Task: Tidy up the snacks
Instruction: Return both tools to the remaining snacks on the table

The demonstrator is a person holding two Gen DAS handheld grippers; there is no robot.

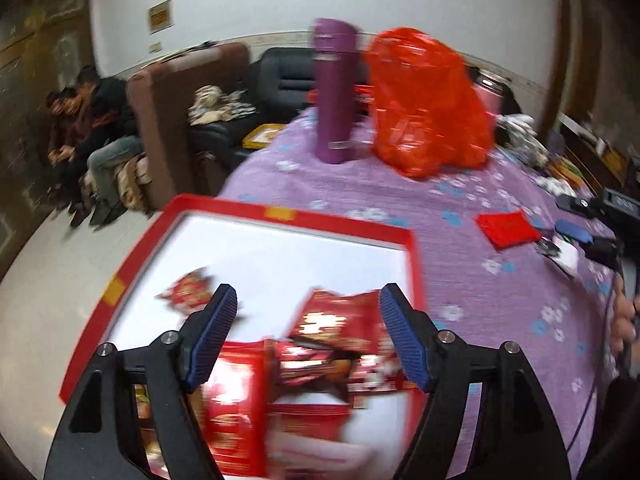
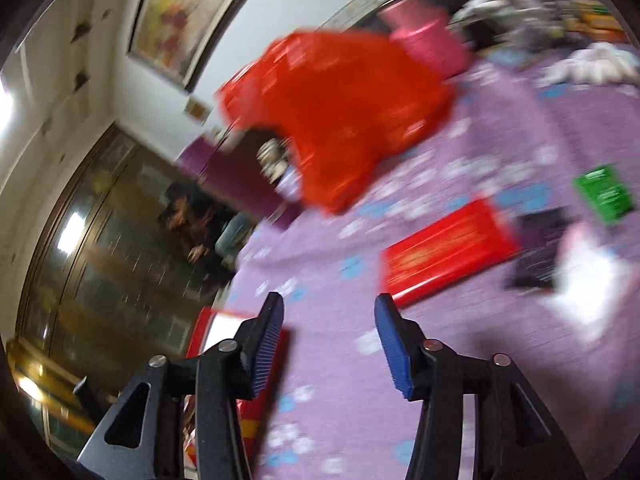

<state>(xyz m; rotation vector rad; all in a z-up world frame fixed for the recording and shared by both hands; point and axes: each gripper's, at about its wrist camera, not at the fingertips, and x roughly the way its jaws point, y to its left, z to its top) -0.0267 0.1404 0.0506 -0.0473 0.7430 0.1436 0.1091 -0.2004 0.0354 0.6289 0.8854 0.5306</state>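
A red-rimmed box with a white floor lies on the purple flowered tablecloth and holds several red snack packets. My left gripper is open above the box, and the nearest packet lies between and below its fingers, blurred. My right gripper is open and empty over the cloth, with the box's corner at its left. A flat red packet lies on the cloth ahead of it; it also shows in the left wrist view.
A purple flask and a red plastic bag stand at the table's far side. A pink container, a green card, a dark packet and white paper lie right. Sofas and seated people are left.
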